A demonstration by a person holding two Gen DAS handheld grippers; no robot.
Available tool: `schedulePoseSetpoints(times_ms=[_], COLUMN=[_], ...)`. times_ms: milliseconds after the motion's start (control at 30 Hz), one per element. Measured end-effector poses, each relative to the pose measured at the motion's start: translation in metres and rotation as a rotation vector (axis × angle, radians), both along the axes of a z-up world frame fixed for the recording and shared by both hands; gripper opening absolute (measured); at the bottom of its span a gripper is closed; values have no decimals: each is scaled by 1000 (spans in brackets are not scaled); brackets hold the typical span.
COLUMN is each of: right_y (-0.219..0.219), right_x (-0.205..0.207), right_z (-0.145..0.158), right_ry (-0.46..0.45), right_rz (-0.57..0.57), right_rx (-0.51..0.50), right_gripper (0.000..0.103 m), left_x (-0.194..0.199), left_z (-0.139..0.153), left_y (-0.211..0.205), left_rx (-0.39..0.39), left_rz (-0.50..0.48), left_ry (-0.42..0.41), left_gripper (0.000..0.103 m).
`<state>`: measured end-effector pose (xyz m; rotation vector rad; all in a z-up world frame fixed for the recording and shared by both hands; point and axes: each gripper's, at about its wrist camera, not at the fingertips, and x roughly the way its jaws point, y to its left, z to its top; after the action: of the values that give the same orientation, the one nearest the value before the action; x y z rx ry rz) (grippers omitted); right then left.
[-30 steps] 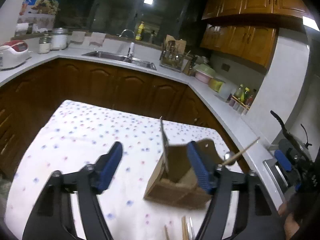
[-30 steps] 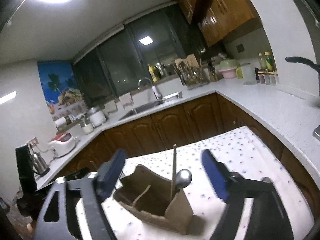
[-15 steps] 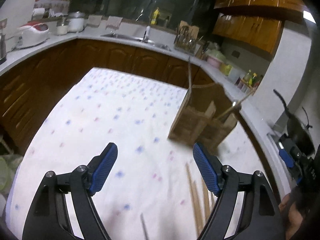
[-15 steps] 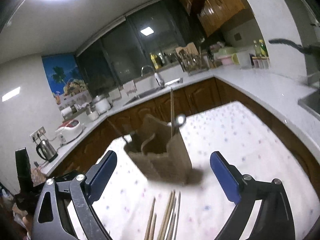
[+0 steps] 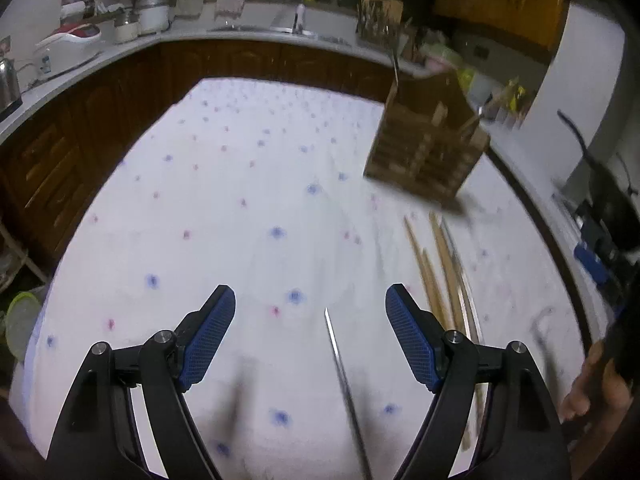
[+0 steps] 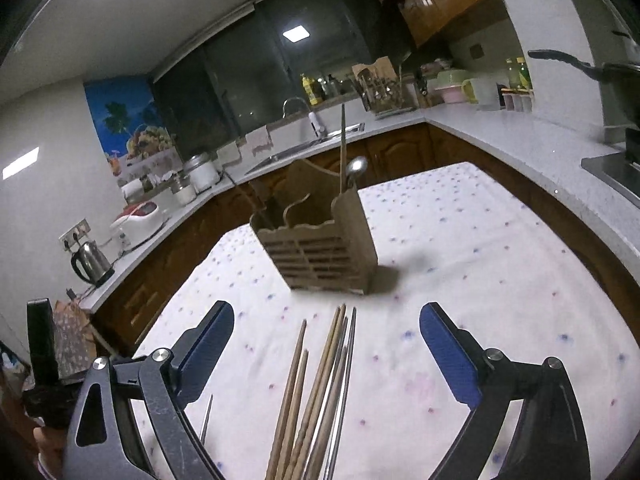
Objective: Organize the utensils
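My left claw [image 5: 310,304] gaped empty over one thin metal chopstick [image 5: 346,392]; only my right claw [image 6: 326,324], equally wide, framed the wooden chopstick bundle [image 6: 316,392] below the slatted wooden holder [image 6: 320,248] at frame centre.

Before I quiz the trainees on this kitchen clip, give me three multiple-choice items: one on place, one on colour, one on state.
1. Where do the loose chopsticks lie?
A. in the sink
B. on the tablecloth, nearer the camera than the wooden holder
C. on the counter

2. What colour are the gripper pads?
A. blue
B. red
C. green

3. How does the right gripper stand?
A. shut on a spoon
B. shut on nothing
C. open, empty

Answers: 1 B, they lie on the dotted tablecloth before the holder; 2 A, the pads are blue; 3 C, its jaws are apart with nothing gripped.
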<state>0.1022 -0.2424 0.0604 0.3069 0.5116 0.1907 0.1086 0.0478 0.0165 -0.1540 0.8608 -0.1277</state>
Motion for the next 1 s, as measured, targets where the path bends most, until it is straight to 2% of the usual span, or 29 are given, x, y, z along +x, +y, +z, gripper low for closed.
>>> schedulePoseSetpoints(times_ms=[67, 133, 167, 200, 333, 467, 500, 600, 733, 900, 1000], right_y=[1, 4, 5, 6, 14, 19, 19, 19, 18, 19, 26], right_x=[-2, -3, -4, -4, -3, -2, -1, 2, 9, 25, 42], right_z=[-3, -6, -8, -10, -18, -26, -29, -35, -40, -51, -65], right_ry=[4, 12, 16, 21, 58, 88, 98, 117, 137, 185, 245], right_rz=[4, 13, 17, 20, 47, 65, 69, 70, 66, 58, 79], right_rx=[-4, -5, -4, -4, -2, -8, -8, 0, 1, -16, -41], right_gripper=[95, 92, 90, 85, 66, 54, 51, 47, 41, 38, 29], left_x=[-2, 0, 1, 2, 2, 4, 4, 7, 28, 69, 82], left_z=[-10, -20, -26, -33, -50, -64, -67, -68, -68, -68, -66], left_y=[-4, -9, -11, -14, -24, -32, -35, -47, -52, -57, -54], left_rx=[13, 19, 21, 25, 39, 35, 32, 96, 109, 105, 79], left_rz=[-15, -32, -42, -53, -84, -115, -122, -130, -131, -129, -128], left_ry=[30, 73, 94, 121, 176, 223, 222, 168, 136, 113, 141], left_gripper=[68, 51, 47, 41, 28, 12, 10, 8, 6, 5, 5])
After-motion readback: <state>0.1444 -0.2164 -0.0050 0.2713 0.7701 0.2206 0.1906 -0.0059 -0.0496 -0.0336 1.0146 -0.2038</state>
